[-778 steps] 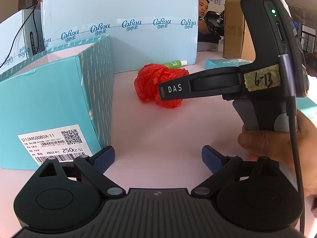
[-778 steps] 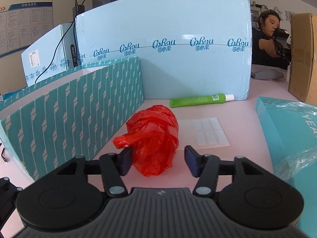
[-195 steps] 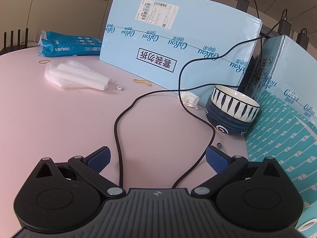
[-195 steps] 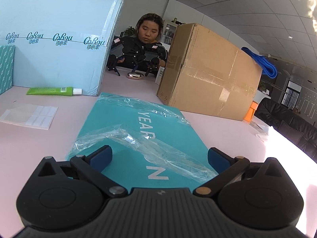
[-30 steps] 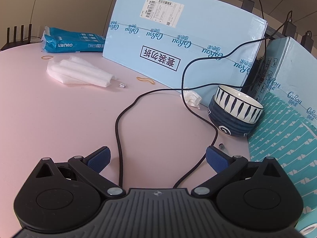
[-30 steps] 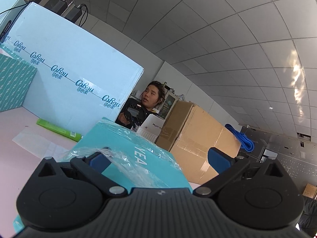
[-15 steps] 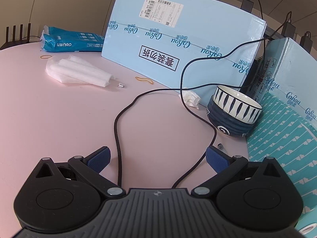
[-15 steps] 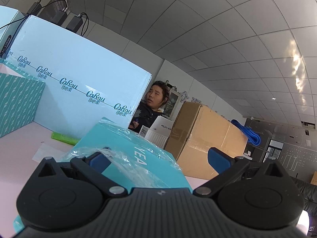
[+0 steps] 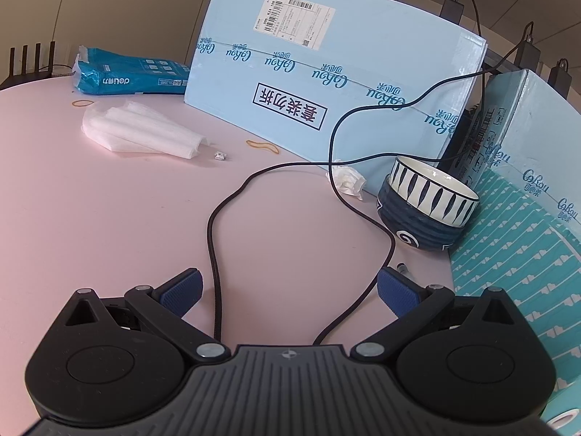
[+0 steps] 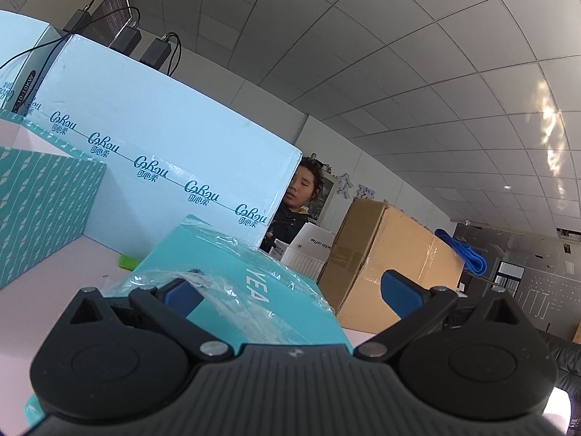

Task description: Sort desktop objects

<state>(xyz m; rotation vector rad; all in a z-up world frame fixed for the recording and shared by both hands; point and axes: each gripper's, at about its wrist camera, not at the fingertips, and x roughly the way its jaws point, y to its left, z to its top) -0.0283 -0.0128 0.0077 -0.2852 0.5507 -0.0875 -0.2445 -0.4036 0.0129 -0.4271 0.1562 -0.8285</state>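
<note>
1. Left hand-held gripper [image 9: 287,287] gapes wide, empty, before the blue-and-white striped ceramic bowl [image 9: 428,205].
2. Right hand-held gripper [image 10: 290,290], wide open, holds nothing above the plastic-wrapped teal flat box [image 10: 236,290].
3. Sorting seems unfinished: yellow rubber bands [image 9: 262,146] and crumpled white tissue [image 9: 346,180] lie left of that bowl.

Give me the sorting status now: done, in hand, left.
Done: nothing visibly sorted. In hand: nothing; the left gripper and right gripper are open, the right over the teal book. Left: bowl, crumpled tissue, rubber band and foam sheets lie loose on the table.
</note>
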